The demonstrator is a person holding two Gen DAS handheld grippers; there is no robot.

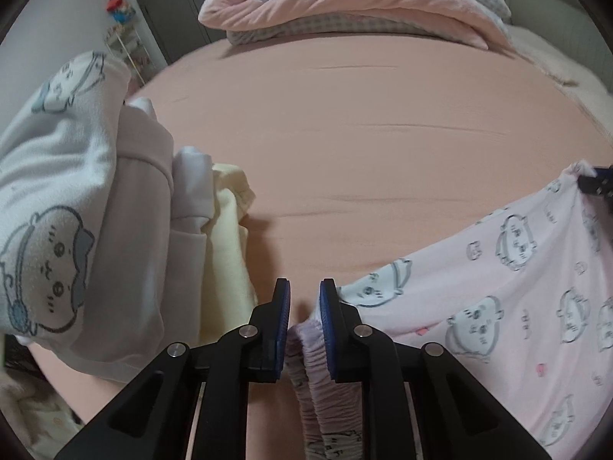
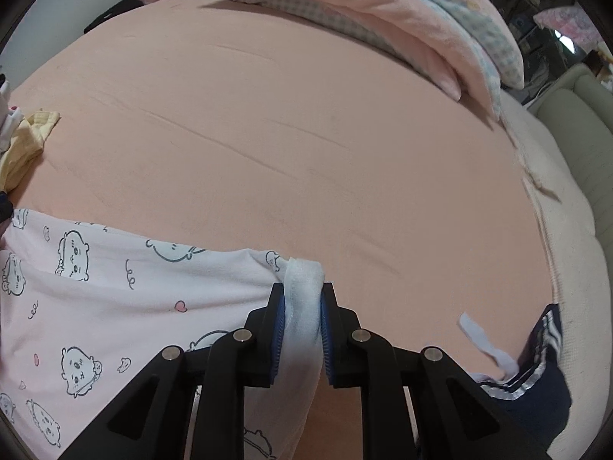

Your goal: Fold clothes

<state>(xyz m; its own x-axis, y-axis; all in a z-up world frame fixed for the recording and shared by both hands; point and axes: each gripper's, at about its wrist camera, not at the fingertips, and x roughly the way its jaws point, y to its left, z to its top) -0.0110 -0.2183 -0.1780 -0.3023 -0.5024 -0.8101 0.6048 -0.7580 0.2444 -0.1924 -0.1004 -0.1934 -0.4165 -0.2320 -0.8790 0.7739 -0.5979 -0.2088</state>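
1. Pale pink cartoon-printed pyjama trousers [image 2: 115,306] stretched above peach bedsheet [image 2: 306,134].
2. Left gripper [image 1: 304,295] pinching gathered elastic waistband [image 1: 310,349]; right gripper [image 2: 302,299] pinching white cuff [image 2: 304,287].
3. Likely risks: fabric slipping from narrow pinches, or snagging nearby heaped laundry pile [image 1: 95,191].

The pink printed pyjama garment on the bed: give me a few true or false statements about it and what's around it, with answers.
1. Both grippers hold the pink printed garment. True: the left gripper pinches its gathered waistband, the right gripper its white cuff.
2. The garment lies folded in a neat square. False: it is stretched out between the two grippers.
3. A pile of clothes sits to the left of the garment. True.
4. The bedsheet is blue. False: it is peach pink.
5. A folded quilt lies at the far end. True.
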